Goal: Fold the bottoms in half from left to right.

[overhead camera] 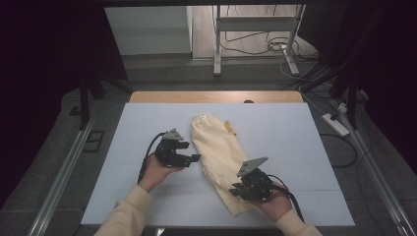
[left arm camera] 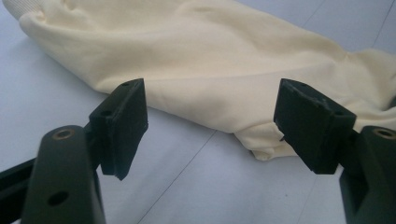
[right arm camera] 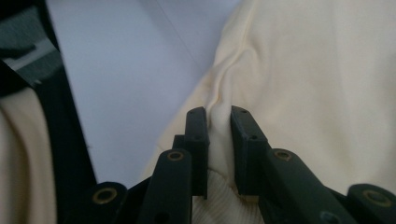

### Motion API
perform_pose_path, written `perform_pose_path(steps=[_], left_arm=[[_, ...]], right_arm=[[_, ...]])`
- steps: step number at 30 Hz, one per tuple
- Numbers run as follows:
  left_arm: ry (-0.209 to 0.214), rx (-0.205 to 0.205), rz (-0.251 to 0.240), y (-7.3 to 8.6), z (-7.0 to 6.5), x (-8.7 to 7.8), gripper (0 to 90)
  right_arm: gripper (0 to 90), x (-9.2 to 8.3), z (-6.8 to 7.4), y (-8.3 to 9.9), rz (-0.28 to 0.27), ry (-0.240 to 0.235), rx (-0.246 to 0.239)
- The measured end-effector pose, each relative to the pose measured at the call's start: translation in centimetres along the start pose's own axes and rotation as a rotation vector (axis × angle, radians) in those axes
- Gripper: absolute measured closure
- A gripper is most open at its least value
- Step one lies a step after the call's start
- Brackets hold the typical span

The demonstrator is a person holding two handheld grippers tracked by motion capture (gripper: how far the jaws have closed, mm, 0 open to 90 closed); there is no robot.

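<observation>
Two grippers at work over one cream garment (overhead camera: 221,157), which lies folded lengthwise on the white table (overhead camera: 123,147), running from the far centre toward the near right. Left gripper (overhead camera: 189,158) sits just beside the garment's left edge, held in the left hand (overhead camera: 156,172); in the left gripper view its jaws stand wide apart with nothing between them (the cloth's folded corner lies just past the pads (left arm camera: 122,123)). Right gripper (overhead camera: 237,189) rests on the garment's near end, held in the right hand (overhead camera: 275,204). In the right gripper view its jaws are drawn close together, clamped on a raised ridge of fabric beside the ribbed hem (right arm camera: 219,207).
</observation>
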State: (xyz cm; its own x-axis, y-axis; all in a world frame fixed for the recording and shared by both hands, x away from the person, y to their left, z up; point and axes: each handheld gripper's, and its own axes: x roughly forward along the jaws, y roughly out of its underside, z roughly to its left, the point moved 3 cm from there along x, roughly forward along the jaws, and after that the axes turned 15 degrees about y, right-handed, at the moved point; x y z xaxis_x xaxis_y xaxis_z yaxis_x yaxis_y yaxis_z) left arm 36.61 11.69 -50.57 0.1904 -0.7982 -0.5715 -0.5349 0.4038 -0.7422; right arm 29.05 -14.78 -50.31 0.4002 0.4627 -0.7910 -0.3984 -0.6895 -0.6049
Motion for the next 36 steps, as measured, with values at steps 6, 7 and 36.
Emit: perform_pose_path(steps=[6, 7, 36], left_arm=[[-0.002, -0.001, 0.002, 0.0, 0.0, 0.0, 25.9], [-0.001, 0.000, 0.002, 0.0, 0.0, 0.0, 25.9], [-0.016, -0.003, 0.001, 0.1, 0.2, -0.2, 25.8]], right_arm=[[76.7, -0.1, 1.6, -0.3, 0.001, -0.037, -0.035], [75.6, 0.3, 1.8, -0.2, 0.011, -0.037, -0.037], [36.7, -0.6, -4.1, 1.4, -0.036, 0.182, 0.126]])
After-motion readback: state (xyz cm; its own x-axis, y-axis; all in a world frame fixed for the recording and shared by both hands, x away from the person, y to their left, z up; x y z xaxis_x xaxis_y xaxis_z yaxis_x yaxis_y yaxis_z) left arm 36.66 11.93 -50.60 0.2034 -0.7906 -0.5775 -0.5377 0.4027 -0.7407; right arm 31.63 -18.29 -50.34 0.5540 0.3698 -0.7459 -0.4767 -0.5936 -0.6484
